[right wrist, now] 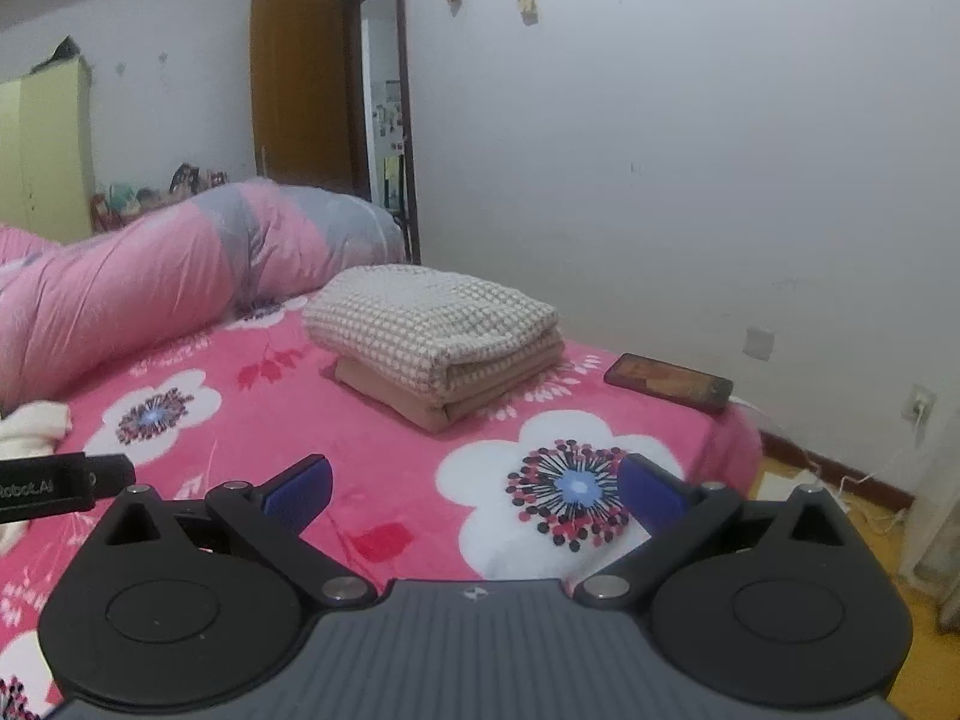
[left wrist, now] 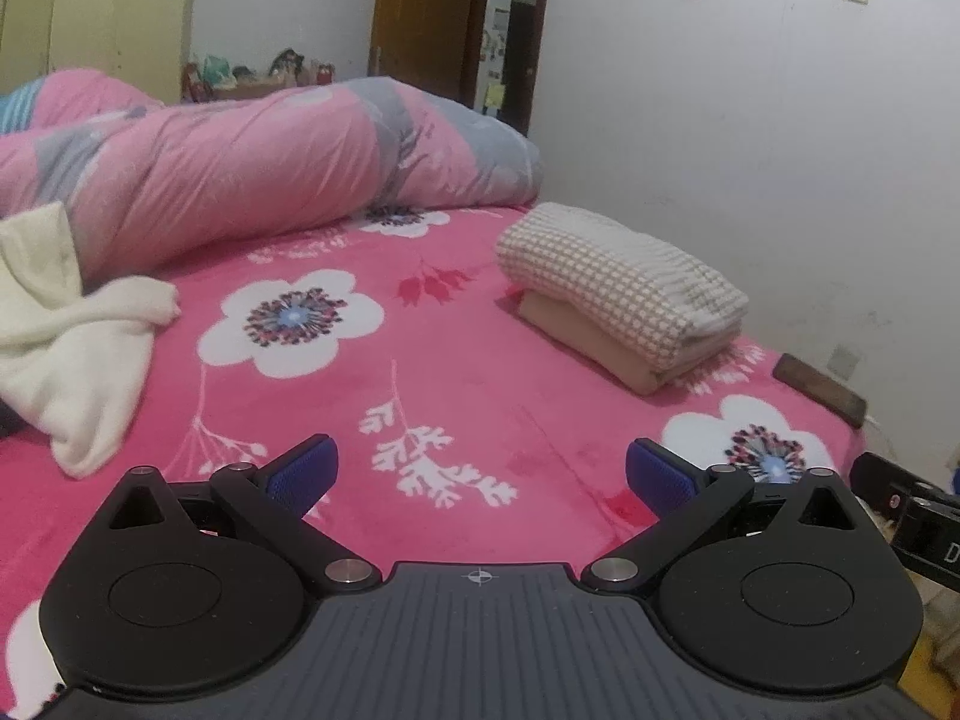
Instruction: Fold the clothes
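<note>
2 folded pieces sit stacked as a pile (left wrist: 624,294) on the bed (left wrist: 456,372), far right, by the wall. The cream garment (left wrist: 78,336) still to fold lies crumpled at the bed's left, stretching from near left toward the quilt (left wrist: 240,162). Both the left gripper (left wrist: 482,474) and right gripper (right wrist: 474,483) gape wide, holding nothing. The left hand looks nearer the garment, so it likely leads.
</note>
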Demonstrator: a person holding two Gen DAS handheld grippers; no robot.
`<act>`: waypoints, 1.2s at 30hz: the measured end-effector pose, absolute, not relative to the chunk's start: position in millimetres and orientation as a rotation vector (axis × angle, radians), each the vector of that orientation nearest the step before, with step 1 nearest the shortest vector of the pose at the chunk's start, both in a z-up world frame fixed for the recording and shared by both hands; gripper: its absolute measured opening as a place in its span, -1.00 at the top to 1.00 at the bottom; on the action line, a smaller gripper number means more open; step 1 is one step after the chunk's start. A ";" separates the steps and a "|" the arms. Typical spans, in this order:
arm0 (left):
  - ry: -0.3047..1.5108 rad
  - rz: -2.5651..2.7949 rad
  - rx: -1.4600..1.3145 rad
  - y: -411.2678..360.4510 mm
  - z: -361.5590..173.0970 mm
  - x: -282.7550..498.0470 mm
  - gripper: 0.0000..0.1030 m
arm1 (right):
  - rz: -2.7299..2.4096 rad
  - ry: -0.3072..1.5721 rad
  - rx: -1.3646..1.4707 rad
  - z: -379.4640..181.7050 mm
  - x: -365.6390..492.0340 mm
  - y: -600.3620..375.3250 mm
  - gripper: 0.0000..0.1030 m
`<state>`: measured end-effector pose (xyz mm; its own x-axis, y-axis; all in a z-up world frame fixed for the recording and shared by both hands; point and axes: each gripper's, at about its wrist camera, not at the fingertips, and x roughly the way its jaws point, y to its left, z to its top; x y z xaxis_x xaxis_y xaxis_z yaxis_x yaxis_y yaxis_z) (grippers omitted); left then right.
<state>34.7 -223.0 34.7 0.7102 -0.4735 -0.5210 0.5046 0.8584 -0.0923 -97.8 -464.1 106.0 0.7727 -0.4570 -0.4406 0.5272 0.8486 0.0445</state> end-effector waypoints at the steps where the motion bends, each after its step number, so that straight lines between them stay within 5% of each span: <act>1: 0.558 -0.542 0.062 -222.9 34.2 33.7 -1.00 | -0.531 0.434 0.162 105.5 -97.2 -462.7 -1.00; 36: 0.581 -0.545 0.097 -222.1 29.9 13.8 -1.00 | -0.504 0.459 0.127 99.8 -98.2 -457.1 -1.00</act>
<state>13.8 -222.1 29.9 0.6994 -0.4613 -0.5460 0.5146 0.8551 -0.0632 -98.2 -457.1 99.8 0.7768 -0.4365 -0.4538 0.4927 0.8702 0.0063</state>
